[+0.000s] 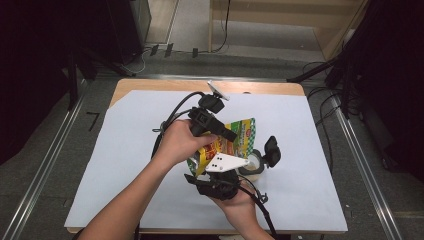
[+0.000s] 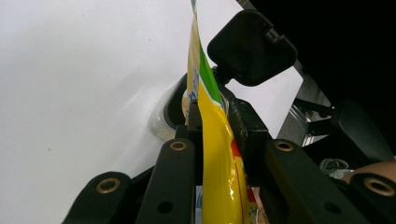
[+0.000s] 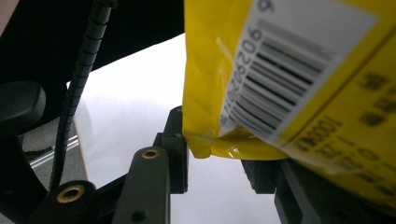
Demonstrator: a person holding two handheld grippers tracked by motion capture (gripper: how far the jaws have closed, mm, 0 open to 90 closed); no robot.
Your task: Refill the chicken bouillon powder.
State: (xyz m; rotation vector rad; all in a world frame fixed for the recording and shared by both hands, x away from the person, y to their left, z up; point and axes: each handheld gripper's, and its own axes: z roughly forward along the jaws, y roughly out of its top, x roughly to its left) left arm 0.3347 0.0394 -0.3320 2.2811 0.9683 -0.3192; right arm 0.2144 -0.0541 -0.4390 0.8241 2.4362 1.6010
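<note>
A yellow and green pouch (image 1: 235, 137) is held up over the white paper sheet (image 1: 125, 165). My left gripper (image 1: 229, 135) comes in from the left and is shut on the pouch's upper part. In the left gripper view the pouch (image 2: 215, 140) runs edge-on between the closed jaws of the left gripper (image 2: 212, 126). My right gripper (image 1: 202, 175) sits under the pouch's lower end. In the right gripper view the barcode side of the pouch (image 3: 289, 79) hangs over the right gripper (image 3: 215, 158), whose jaws stand apart with paper showing between them.
A small pale cup (image 1: 254, 162) stands on the paper just right of the pouch, and also appears behind the pouch (image 2: 164, 116). A black rounded pad on a stalk (image 1: 272, 150) rises beside it. Cables trail from both grippers. The wooden table edge (image 1: 200, 85) runs along the back.
</note>
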